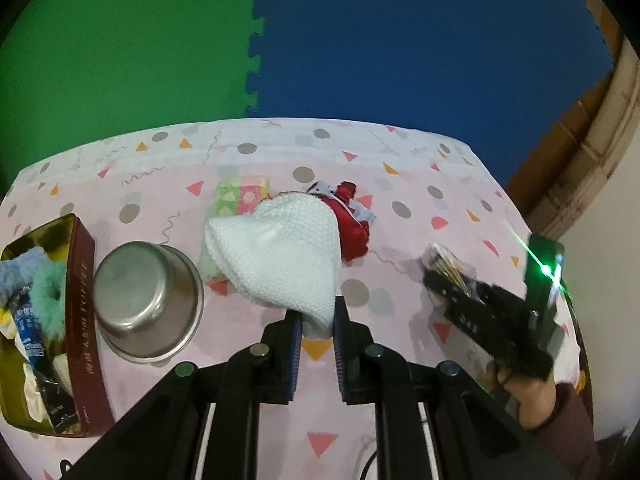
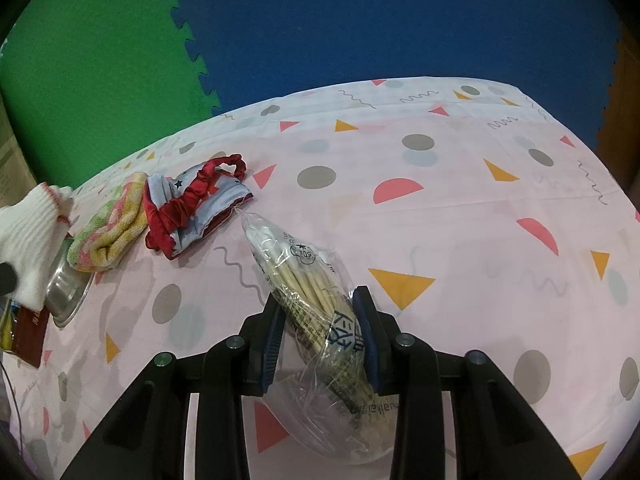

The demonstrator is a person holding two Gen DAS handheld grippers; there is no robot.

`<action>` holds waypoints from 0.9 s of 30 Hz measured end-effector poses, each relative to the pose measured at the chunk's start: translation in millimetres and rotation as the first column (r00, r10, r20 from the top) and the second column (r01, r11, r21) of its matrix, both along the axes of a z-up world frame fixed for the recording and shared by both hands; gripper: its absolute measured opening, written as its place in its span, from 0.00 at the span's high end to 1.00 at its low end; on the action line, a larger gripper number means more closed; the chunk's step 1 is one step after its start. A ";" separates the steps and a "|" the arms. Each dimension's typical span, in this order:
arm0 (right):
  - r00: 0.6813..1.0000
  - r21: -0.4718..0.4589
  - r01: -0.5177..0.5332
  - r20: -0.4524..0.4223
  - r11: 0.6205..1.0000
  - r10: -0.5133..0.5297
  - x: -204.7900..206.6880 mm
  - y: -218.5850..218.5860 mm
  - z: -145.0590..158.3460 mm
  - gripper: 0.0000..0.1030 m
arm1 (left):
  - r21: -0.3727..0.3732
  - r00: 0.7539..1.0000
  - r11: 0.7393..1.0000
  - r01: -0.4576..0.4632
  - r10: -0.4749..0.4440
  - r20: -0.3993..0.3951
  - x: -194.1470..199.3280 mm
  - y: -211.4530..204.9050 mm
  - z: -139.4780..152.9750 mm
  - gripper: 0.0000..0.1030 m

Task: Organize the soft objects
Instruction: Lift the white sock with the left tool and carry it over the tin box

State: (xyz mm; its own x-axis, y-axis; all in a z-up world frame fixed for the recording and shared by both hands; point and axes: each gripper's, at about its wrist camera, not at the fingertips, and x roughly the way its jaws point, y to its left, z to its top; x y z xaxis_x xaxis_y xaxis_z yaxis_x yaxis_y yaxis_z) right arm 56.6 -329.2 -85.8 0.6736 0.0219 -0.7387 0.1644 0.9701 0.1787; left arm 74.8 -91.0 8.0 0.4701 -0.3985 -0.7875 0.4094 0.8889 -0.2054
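My left gripper (image 1: 317,316) is shut on a white knitted cloth (image 1: 276,252) and holds it above the table; the cloth also shows at the left edge of the right wrist view (image 2: 28,232). My right gripper (image 2: 318,300) is shut on a clear bag of cotton swabs (image 2: 308,280), seen also in the left wrist view (image 1: 450,264). A red and grey cloth with a red scrunchie (image 2: 192,204) and a green-pink striped towel (image 2: 112,228) lie on the table behind.
A dark red tin (image 1: 82,320) holding soft items stands at the left. An upturned steel bowl (image 1: 148,300) sits beside it. The table has a pink patterned cover (image 2: 440,220). Green and blue foam mats lie beyond.
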 end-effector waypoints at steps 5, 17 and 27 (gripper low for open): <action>1.000 0.000 0.000 0.000 1.000 0.000 -0.2 0.3 0.0 0.68 | -0.042 0.999 0.999 0.031 -0.033 -0.032 -5.9 13.7 11.3 0.86; 1.000 -0.001 0.000 0.000 1.000 0.000 -0.1 0.0 -0.2 0.68 | 0.044 0.995 0.995 -0.092 0.090 0.049 -9.9 88.8 39.2 0.86; 1.000 0.000 0.001 0.000 1.000 -0.001 -0.1 0.4 -0.5 0.68 | 0.135 0.971 0.963 -0.234 0.224 0.082 -5.7 164.3 38.4 0.86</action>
